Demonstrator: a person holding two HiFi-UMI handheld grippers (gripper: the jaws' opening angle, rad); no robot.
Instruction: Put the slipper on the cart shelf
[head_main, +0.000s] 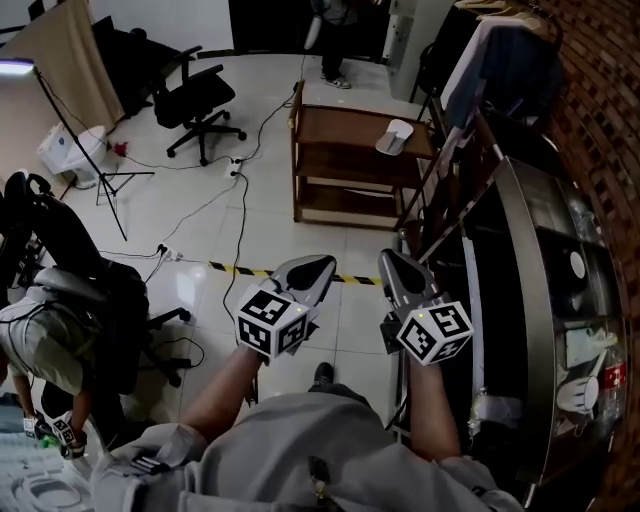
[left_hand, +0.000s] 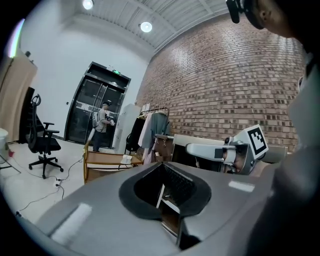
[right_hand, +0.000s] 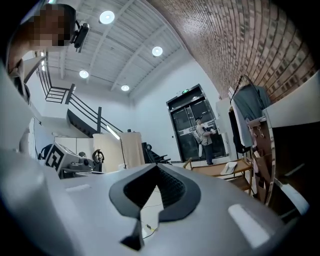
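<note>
A white slipper (head_main: 395, 136) lies on the top shelf of the wooden cart (head_main: 340, 115), across the tiled floor ahead of me. Both grippers hang in the air well short of the cart, side by side. My left gripper (head_main: 318, 264) is shut with nothing in it, and so is my right gripper (head_main: 390, 259). In the left gripper view the shut left gripper (left_hand: 161, 170) points toward the cart (left_hand: 100, 161) and slipper (left_hand: 126, 159). The right gripper view shows the shut right gripper (right_hand: 157, 172), with the cart (right_hand: 215, 167) and slipper (right_hand: 230, 168) far off at the right.
Black office chairs (head_main: 195, 100), a light stand (head_main: 80, 140) and cables (head_main: 240, 210) are on the floor at left. A yellow-black tape strip (head_main: 235, 268) crosses the tiles. A clothes rack (head_main: 500, 60) and a long counter (head_main: 540, 300) line the right. One person stands by the door (head_main: 335, 30), another at lower left (head_main: 50, 350).
</note>
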